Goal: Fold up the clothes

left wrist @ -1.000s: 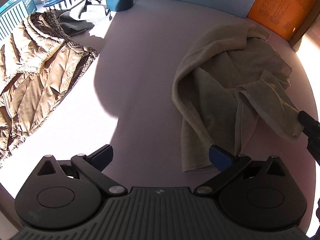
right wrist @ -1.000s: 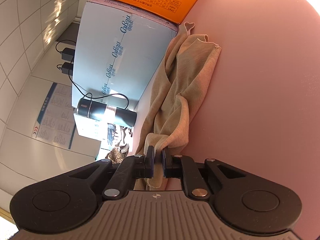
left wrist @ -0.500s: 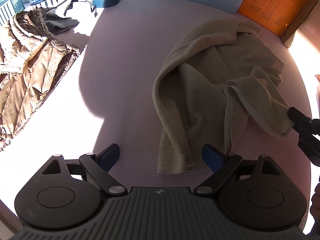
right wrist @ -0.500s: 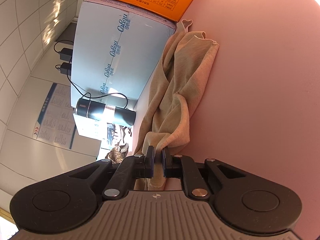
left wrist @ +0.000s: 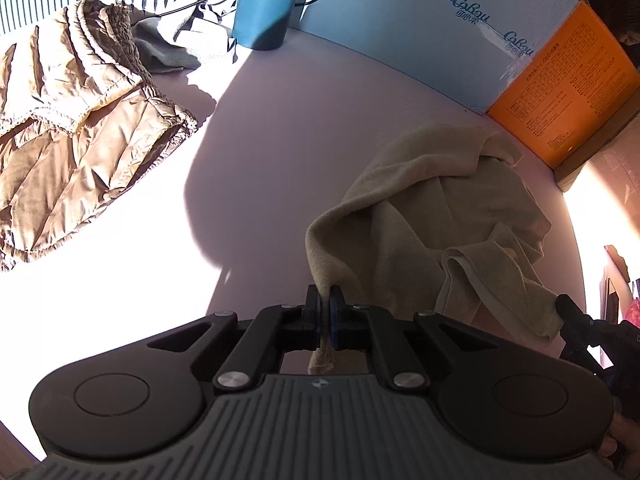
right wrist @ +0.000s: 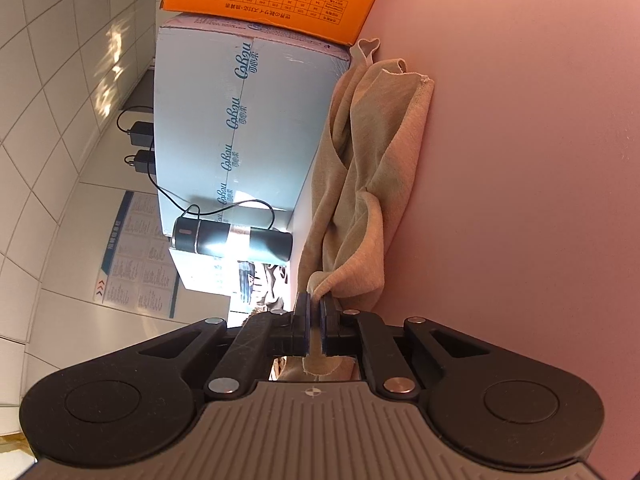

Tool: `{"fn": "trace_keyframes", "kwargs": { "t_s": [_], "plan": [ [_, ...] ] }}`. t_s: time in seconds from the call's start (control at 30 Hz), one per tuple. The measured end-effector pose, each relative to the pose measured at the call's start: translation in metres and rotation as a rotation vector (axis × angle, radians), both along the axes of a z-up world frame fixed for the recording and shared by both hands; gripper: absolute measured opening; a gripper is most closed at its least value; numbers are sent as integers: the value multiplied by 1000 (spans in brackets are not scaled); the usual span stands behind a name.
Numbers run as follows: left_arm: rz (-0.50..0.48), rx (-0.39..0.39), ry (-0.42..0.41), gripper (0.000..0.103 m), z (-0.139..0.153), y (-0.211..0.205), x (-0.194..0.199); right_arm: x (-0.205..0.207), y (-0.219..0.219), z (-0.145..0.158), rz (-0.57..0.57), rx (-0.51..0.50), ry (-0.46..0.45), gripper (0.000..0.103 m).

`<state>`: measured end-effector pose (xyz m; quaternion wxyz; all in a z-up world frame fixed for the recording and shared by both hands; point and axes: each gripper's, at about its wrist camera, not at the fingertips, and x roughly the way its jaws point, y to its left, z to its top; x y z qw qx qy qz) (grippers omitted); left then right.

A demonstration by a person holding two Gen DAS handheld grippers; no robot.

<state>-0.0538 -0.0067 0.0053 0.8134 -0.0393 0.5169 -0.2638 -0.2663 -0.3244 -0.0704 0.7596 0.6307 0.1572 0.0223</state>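
A beige knit garment (left wrist: 436, 208) lies crumpled on the pale pink table (left wrist: 280, 128). My left gripper (left wrist: 328, 300) is shut on its near left edge, with a strip of cloth hanging below the pads. In the right wrist view the same garment (right wrist: 372, 168) stretches away toward the boxes, and my right gripper (right wrist: 315, 304) is shut on another corner of it. The right gripper's black fingers (left wrist: 572, 316) also show at the right edge of the left wrist view, pinching that corner a little above the table.
A brown quilted jacket (left wrist: 72, 152) lies at the left. A dark blue cup (left wrist: 260, 16), a grey cloth (left wrist: 168, 48) and cables stand at the back. A light blue carton (left wrist: 440, 20) and an orange box (left wrist: 568, 96) line the far edge. A black bottle (right wrist: 232, 240) lies beyond.
My left gripper moved onto the garment's near edge and closed on it; it stood wide open before. The right gripper kept its hold on the other corner and barely moved.
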Motion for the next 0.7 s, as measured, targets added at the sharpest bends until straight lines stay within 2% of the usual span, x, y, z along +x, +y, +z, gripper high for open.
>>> {"fn": "trace_keyframes", "kwargs": {
  "t_s": [0.2,0.3,0.4,0.47,0.53,0.6,0.7],
  "plan": [
    [-22,-48,-3,3,6,1,-2,-16,-22,14,-90,39,-92,5],
    [-29,-70,2,3,7,3,-2,-32,-35,23,-157,75,-168,3],
    [-23,-66,15,3,5,3,-1,-51,-49,36,-221,82,-231,3],
    [-18,-58,29,3,1,4,0,-54,-55,49,-179,-34,-142,6],
    [-16,-55,49,3,-3,5,1,-46,-50,53,-62,-155,5,12],
    [-14,-45,61,3,-7,5,2,-39,-37,48,13,-218,110,33],
    [-21,-39,71,4,-13,8,1,-31,-13,39,96,-348,225,36]
  ]
}}
